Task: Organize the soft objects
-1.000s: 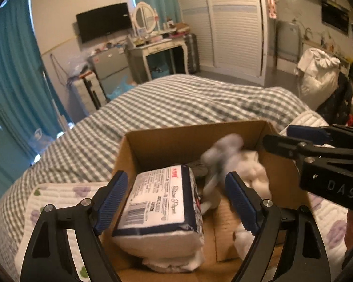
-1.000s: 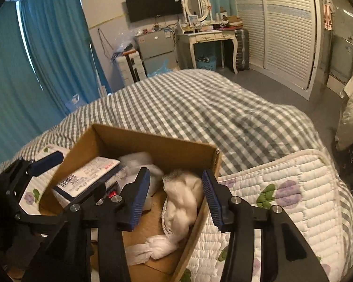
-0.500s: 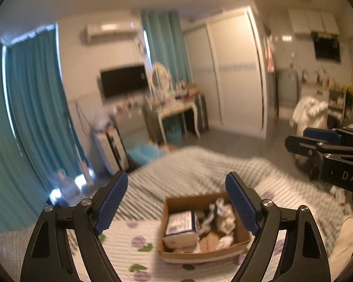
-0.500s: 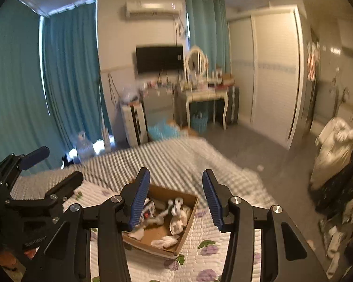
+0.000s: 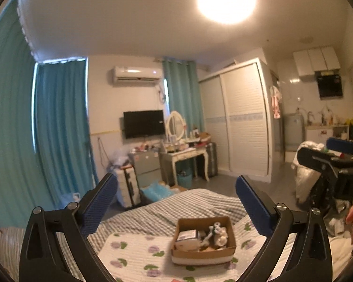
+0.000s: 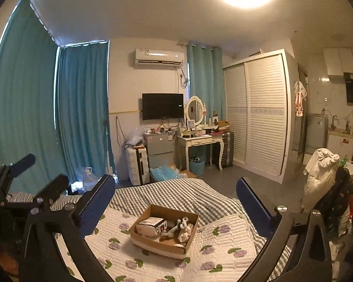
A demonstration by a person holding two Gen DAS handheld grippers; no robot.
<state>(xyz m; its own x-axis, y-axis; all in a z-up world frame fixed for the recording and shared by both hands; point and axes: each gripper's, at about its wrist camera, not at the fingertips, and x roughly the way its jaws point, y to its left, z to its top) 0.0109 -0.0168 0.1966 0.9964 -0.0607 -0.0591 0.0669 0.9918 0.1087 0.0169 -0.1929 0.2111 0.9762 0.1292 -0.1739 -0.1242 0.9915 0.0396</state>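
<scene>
You held L gripper [image 5: 176, 202] & R gripper [image 6: 176, 202] spread, empty, w/ cardboard box [image 6: 150, 246] at 6 o'clock.

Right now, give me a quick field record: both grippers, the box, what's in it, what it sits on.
left gripper: open, empty, held high, well back from box
right gripper: open, empty, also well back
cardboard box: open top, on floral quilt
contents: wrapped tissue pack at left, white soft items at right
under quilt: gingham bedcover
</scene>
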